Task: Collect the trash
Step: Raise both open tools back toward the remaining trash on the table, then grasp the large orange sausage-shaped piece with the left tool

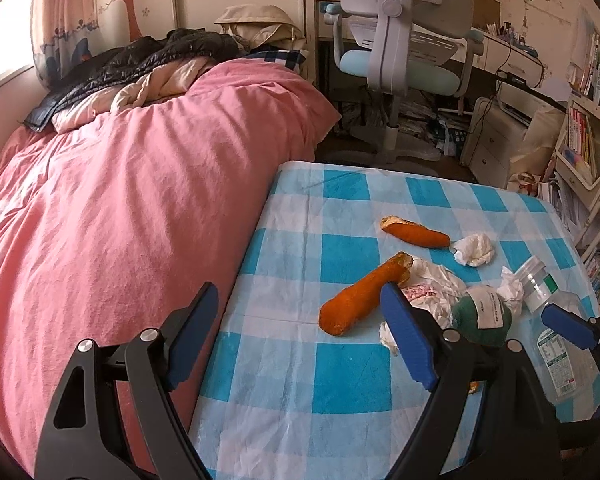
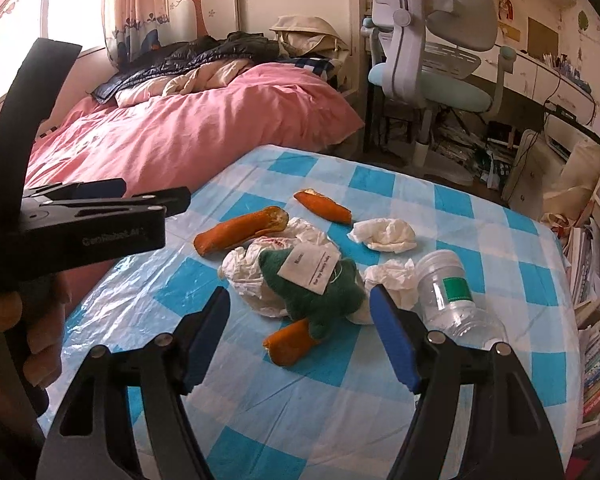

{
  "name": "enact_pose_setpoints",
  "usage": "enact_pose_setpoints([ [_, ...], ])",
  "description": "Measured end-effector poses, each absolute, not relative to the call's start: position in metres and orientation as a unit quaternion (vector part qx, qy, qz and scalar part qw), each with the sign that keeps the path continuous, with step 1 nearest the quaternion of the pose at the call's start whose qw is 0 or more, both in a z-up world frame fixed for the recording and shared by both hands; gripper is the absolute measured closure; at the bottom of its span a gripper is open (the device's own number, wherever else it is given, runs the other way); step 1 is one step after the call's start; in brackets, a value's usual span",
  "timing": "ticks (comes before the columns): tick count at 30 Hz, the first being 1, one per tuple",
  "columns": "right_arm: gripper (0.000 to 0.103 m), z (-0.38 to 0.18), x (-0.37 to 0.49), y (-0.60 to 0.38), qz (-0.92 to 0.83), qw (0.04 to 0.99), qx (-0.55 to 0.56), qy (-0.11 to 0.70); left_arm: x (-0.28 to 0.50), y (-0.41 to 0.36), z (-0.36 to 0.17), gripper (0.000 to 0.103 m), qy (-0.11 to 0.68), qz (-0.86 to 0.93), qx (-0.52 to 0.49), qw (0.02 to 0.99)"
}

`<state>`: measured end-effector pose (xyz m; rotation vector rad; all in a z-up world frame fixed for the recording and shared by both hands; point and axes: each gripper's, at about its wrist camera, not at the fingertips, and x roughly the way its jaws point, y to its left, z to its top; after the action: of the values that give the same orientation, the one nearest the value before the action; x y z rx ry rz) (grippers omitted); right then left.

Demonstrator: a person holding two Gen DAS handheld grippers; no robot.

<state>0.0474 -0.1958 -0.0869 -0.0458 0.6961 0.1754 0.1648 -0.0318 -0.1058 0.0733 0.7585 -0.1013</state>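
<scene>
Trash lies on a blue-and-white checked tablecloth [image 2: 340, 420]. There is a long orange peel piece [image 2: 240, 228], a shorter one [image 2: 324, 205], a crumpled tissue [image 2: 386, 234], a white plastic bag [image 2: 244, 276] and a clear plastic bottle [image 2: 448, 296] on its side. A green plush toy [image 2: 320, 296] with a paper tag lies over a third orange piece [image 2: 290, 344]. My right gripper [image 2: 300, 336] is open, with that piece and the toy just ahead of its fingers. My left gripper [image 1: 300, 336] is open and empty at the table's left edge, with the long peel [image 1: 360, 296] by its right finger.
A bed with a pink cover [image 1: 120, 200] adjoins the table's left side. A pale desk chair [image 1: 400, 60] stands beyond the far edge. Bookshelves [image 1: 584, 132] and a cluttered floor fill the right. A hand [image 2: 36, 332] holds the left gripper [image 2: 156, 196] at the left.
</scene>
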Motion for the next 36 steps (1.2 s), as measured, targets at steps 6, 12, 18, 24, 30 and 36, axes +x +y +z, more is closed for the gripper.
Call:
enact_pose_setpoints([
  [6,0.033,-0.092,0.059,-0.202,0.076,0.934,-0.013,0.349,0.172,-0.036,-0.117,0.023,0.385,-0.059,0.047,0.92],
  [12,0.033,-0.097,0.069,-0.204,0.073,0.931,-0.015,0.357,0.19,-0.05,-0.131,0.023,0.396,-0.074,0.063,0.913],
  [18,0.033,-0.109,0.081,-0.205,0.072,0.924,-0.018,0.375,0.207,-0.068,-0.149,0.023,0.417,-0.092,0.095,0.899],
  [24,0.056,-0.108,0.085,-0.202,0.088,0.923,-0.031,0.374,0.222,-0.069,-0.166,0.037,0.441,-0.098,0.079,0.889],
  [30,0.091,-0.099,0.08,-0.21,0.104,0.926,0.005,0.362,0.221,-0.062,-0.159,0.085,0.445,-0.11,0.05,0.888],
  [36,0.099,-0.077,0.063,-0.221,0.123,0.932,0.058,0.335,0.192,-0.038,-0.126,0.086,0.415,-0.103,0.018,0.904],
])
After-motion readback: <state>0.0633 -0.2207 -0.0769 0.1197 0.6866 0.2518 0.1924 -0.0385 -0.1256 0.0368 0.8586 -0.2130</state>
